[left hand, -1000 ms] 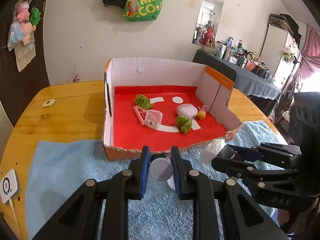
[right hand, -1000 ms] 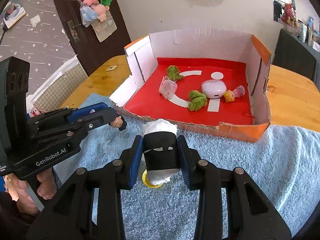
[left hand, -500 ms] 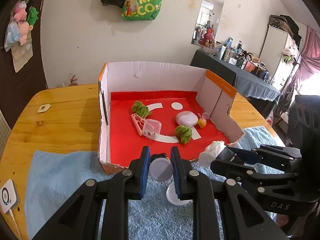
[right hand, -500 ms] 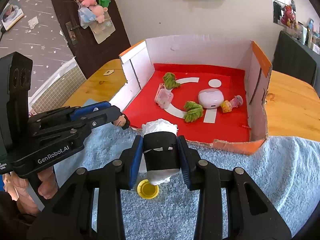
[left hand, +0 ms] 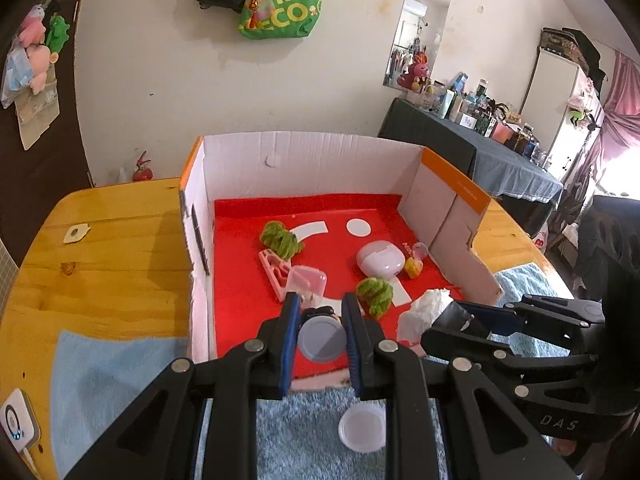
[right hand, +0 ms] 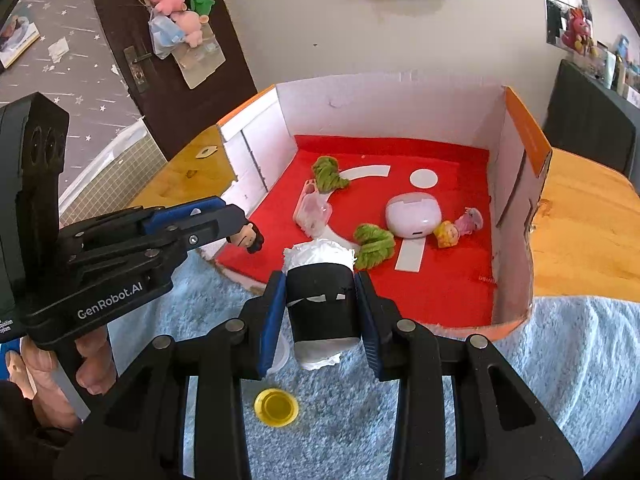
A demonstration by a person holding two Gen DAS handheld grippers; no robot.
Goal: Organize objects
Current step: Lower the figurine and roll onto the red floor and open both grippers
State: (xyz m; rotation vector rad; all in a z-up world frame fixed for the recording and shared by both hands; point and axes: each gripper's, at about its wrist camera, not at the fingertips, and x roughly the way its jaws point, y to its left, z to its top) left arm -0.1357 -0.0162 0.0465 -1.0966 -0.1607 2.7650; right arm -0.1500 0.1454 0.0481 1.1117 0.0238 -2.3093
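Note:
My left gripper (left hand: 320,332) is shut on a small figurine with a round grey base (left hand: 322,340); its dark-haired head (right hand: 246,238) shows in the right wrist view. It hangs over the front edge of the cardboard box (left hand: 304,160) with the red floor. My right gripper (right hand: 320,304) is shut on a black roll stuffed with white tissue (right hand: 320,300), held just before the box's front edge (right hand: 508,326). Inside the box lie two green fuzzy pieces (left hand: 280,238), a pink clear case (left hand: 300,280), a white pod (left hand: 380,258) and small toys (left hand: 414,266).
A blue towel (right hand: 560,380) covers the near table. On it lie a yellow cap (right hand: 276,406) and a white lid (left hand: 362,426). The wooden table (left hand: 100,260) extends left, with a white device (left hand: 14,426) at its near left edge.
Both grippers have moved forward toward the box with their objects still held. The left one now reaches over the box's front edge.

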